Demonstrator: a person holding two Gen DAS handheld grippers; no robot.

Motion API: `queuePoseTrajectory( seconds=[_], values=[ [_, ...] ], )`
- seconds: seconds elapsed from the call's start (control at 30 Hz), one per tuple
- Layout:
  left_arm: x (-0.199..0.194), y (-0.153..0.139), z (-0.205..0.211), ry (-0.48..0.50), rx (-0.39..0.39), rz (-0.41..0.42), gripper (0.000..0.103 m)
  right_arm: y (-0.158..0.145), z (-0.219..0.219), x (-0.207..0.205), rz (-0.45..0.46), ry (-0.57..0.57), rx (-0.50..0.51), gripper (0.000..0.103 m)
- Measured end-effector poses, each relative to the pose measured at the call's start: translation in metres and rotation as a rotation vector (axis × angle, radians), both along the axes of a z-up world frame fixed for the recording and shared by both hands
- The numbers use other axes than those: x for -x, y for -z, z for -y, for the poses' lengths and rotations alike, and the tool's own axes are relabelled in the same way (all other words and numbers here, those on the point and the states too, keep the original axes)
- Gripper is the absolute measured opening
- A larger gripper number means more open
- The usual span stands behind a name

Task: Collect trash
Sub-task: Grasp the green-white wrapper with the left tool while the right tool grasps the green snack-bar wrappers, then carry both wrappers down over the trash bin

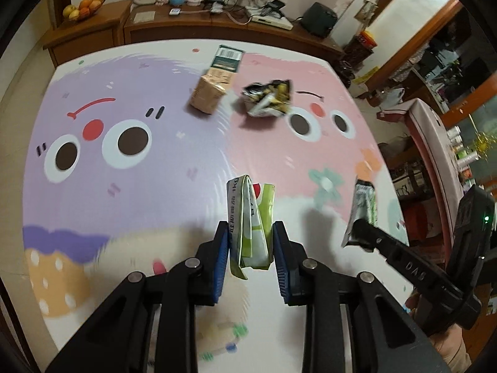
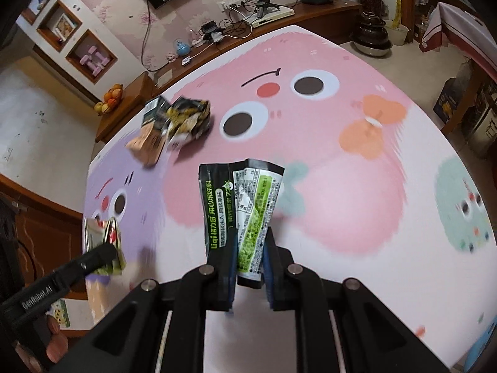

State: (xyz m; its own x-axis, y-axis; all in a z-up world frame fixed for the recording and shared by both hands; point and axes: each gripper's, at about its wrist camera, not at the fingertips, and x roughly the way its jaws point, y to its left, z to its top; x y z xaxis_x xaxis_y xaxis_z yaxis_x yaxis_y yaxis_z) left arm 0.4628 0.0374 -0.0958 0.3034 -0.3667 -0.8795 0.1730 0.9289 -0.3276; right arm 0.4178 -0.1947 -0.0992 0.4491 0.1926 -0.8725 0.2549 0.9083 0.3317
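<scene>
My left gripper [image 1: 251, 233] is shut on a folded green and white wrapper [image 1: 250, 217], held above the cartoon table mat [image 1: 124, 186]. My right gripper [image 2: 250, 242] is shut on a black and green snack wrapper [image 2: 245, 205]; it also shows at the right of the left wrist view [image 1: 363, 208]. A crumpled black and yellow wrapper [image 1: 268, 98] and a tan carton [image 1: 214, 85] lie on the far part of the mat. They also show in the right wrist view, the wrapper [image 2: 186, 121] beside the carton [image 2: 149, 143]. The left gripper's wrapper shows there at the lower left [image 2: 108, 239].
A wooden sideboard [image 1: 217, 31] with cables, a power strip and a fruit bowl [image 1: 82, 7] runs behind the table. A dark speaker [image 1: 320, 18] stands on it. Cluttered shelves and a covered table [image 1: 435, 143] are on the right.
</scene>
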Motion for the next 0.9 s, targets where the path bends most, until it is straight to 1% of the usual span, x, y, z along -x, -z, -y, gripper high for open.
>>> queuePoseTrajectory(
  seconds=[0.13,0.23,0.33,0.4,0.47,0.67,0.77,0.9],
  values=[
    [0.046,-0.024,0.009,-0.009,0.013,0.042,0.026,-0.011,0.001,0.041,0.004,-0.028,-0.026,0.014],
    [0.087,-0.04,0.019,-0.009,0.017,0.074,0.026,-0.023,0.003,0.076,0.016,-0.067,-0.012,0.014],
    [0.138,-0.056,0.024,-0.014,0.002,0.115,0.026,-0.037,0.011,0.114,0.048,-0.088,-0.018,0.014],
    [0.165,-0.062,0.031,-0.018,-0.011,0.134,0.026,-0.045,0.018,0.142,0.069,-0.099,-0.024,0.014],
    [0.198,-0.066,0.039,-0.022,-0.011,0.143,0.026,-0.052,0.024,0.174,0.083,-0.115,-0.019,0.014],
    [0.279,-0.071,0.058,-0.007,-0.024,0.158,0.026,-0.063,0.033,0.242,0.101,-0.152,-0.01,0.014],
    [0.308,-0.07,0.066,0.007,-0.031,0.146,0.026,-0.061,0.036,0.27,0.089,-0.157,-0.024,0.014],
    [0.339,-0.061,0.077,0.043,-0.063,0.116,0.026,-0.053,0.038,0.303,0.057,-0.167,-0.031,0.014]
  ],
)
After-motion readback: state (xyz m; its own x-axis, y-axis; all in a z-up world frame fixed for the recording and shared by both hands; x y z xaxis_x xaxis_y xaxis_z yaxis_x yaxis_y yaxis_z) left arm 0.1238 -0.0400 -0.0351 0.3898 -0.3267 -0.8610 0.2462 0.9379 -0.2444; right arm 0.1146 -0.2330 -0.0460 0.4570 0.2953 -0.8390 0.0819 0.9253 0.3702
